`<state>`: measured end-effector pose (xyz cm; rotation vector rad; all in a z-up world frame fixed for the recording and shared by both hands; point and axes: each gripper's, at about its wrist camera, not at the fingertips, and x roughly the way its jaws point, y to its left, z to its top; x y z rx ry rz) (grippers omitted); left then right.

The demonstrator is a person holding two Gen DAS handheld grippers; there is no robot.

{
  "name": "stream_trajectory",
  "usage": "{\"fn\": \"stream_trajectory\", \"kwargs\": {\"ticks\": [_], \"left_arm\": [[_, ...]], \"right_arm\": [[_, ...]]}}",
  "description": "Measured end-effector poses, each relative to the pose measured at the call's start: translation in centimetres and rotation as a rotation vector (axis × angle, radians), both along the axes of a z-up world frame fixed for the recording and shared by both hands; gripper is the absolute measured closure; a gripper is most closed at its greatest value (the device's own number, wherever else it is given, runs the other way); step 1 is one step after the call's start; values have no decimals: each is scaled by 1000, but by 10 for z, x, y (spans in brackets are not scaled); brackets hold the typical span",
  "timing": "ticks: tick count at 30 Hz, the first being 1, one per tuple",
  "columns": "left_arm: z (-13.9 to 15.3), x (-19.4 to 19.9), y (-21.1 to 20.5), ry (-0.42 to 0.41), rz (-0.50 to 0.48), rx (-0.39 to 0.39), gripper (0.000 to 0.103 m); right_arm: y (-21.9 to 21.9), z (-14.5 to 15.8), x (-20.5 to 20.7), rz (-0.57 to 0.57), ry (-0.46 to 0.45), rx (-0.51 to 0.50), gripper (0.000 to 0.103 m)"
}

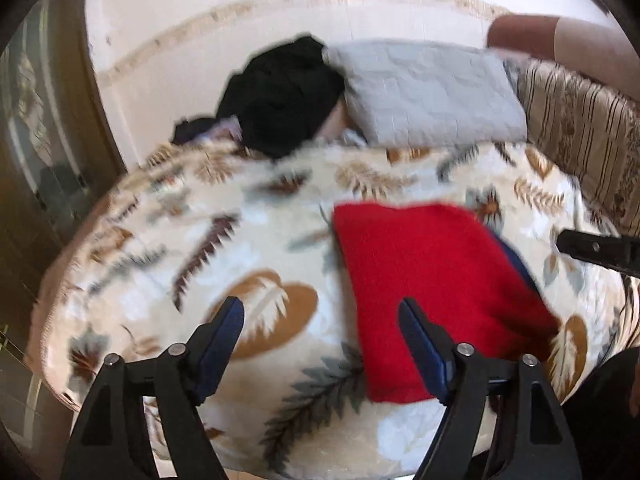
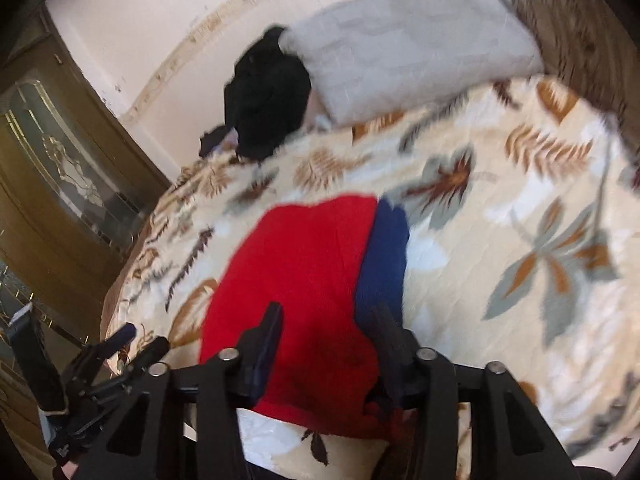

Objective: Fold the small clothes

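A folded red garment lies on the leaf-patterned blanket, with a blue piece showing under its right edge. My left gripper is open and empty, just above the blanket at the garment's left edge. My right gripper is open over the near end of the red garment, its right finger by the blue piece. The left gripper also shows at the lower left of the right wrist view.
A heap of black clothes lies at the far side of the bed beside a grey pillow. A striped cushion is at the right. A wooden door with glass stands left of the bed.
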<state>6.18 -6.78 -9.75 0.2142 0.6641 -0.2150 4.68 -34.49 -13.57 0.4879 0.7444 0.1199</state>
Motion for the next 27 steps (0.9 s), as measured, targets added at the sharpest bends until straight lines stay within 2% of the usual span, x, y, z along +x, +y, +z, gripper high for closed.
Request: {"fn": "stream_trajectory", "kwargs": {"ticks": [2,5,8,14,16,18,27], "left_arm": [[19,-9,2,-48,14,-10,14],[40,-20,5,-100,32,-32,10],[59,-33,6,-152,52,-32,3],[83,-60,4,-208,53,7,3],[91,-68,4,-224,48,6,3],[99,-75,5,-238,49,-3,3],[130,-105,17,-282,69,-27,3]], "right_arm": [[1,18,-11,-16,-25,-35,44],[3,45,-32,-35,-66,-88,36],[8,66,-54,-44,-100,-130,35],[15,100,-95,-68,-139,-173,35],[18,109,-107,-86,-148,-188,34],[21,117,-118,-90,-155,-199,29],[42,139,-151,-102,-175,-251,27]]}}
